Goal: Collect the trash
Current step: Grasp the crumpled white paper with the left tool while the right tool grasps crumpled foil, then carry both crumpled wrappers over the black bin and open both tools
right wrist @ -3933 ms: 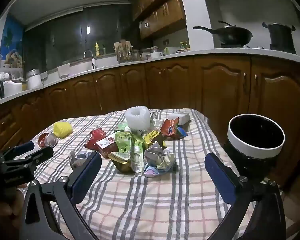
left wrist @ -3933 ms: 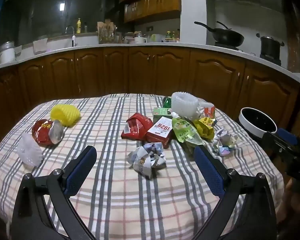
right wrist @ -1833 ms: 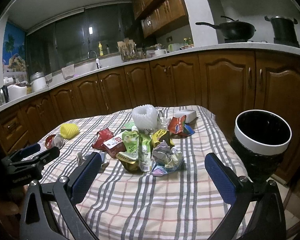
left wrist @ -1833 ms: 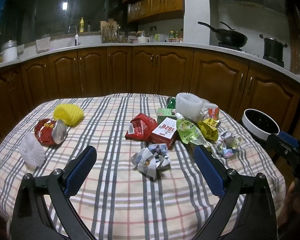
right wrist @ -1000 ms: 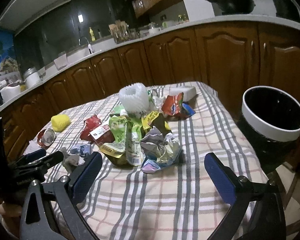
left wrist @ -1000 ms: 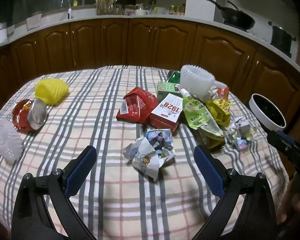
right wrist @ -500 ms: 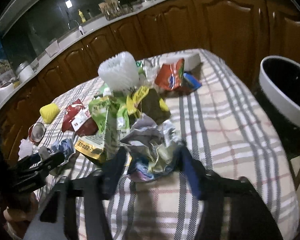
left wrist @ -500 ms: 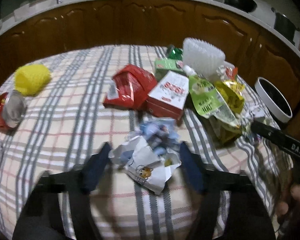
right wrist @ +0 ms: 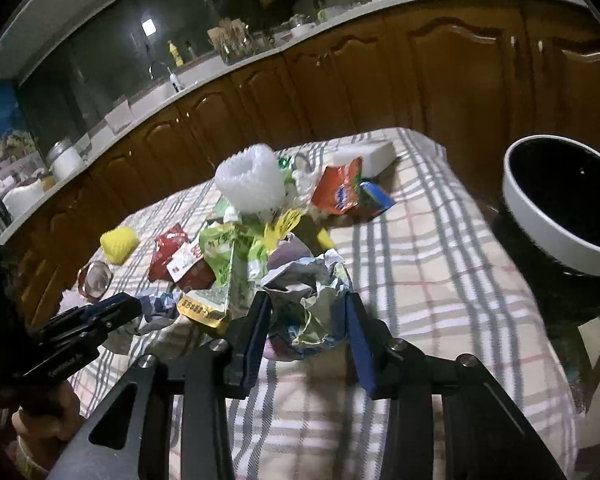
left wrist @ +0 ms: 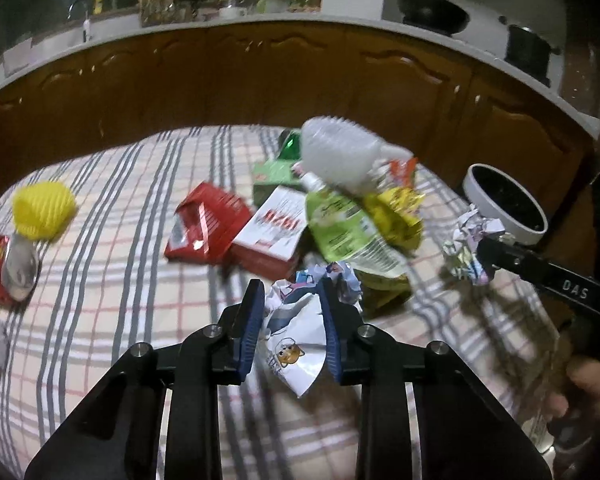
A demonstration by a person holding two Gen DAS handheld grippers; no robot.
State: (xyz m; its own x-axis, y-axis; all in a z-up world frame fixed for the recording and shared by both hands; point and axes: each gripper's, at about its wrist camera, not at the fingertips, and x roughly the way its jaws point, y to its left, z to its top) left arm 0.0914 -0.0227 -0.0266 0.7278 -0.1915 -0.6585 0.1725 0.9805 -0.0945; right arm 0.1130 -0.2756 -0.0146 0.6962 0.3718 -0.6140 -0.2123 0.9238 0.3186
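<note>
My left gripper (left wrist: 292,298) is shut on a crumpled white paper wrapper with a cat print (left wrist: 296,328), held just above the checked tablecloth (left wrist: 112,288). My right gripper (right wrist: 306,300) is shut on a crumpled silvery wrapper (right wrist: 308,296); that wrapper also shows in the left wrist view (left wrist: 466,250). A black bin with a white rim (right wrist: 564,208) stands off the table's right side, also in the left wrist view (left wrist: 504,208). More trash lies in a pile: a green pouch (left wrist: 340,224), a red-and-white box (left wrist: 272,228), a red packet (left wrist: 204,228).
A white foam net (right wrist: 248,184), a yellow foam net (left wrist: 42,210), a red foil lid (left wrist: 8,264) and an orange packet (right wrist: 338,190) lie on the table. Dark wooden cabinets (left wrist: 260,80) curve behind it. A pan (left wrist: 432,12) sits on the counter.
Both grippers moved down and forward onto the table and closed, the left on the cat-print wrapper, the right on the silvery wrapper. Both were wide open a second ago.
</note>
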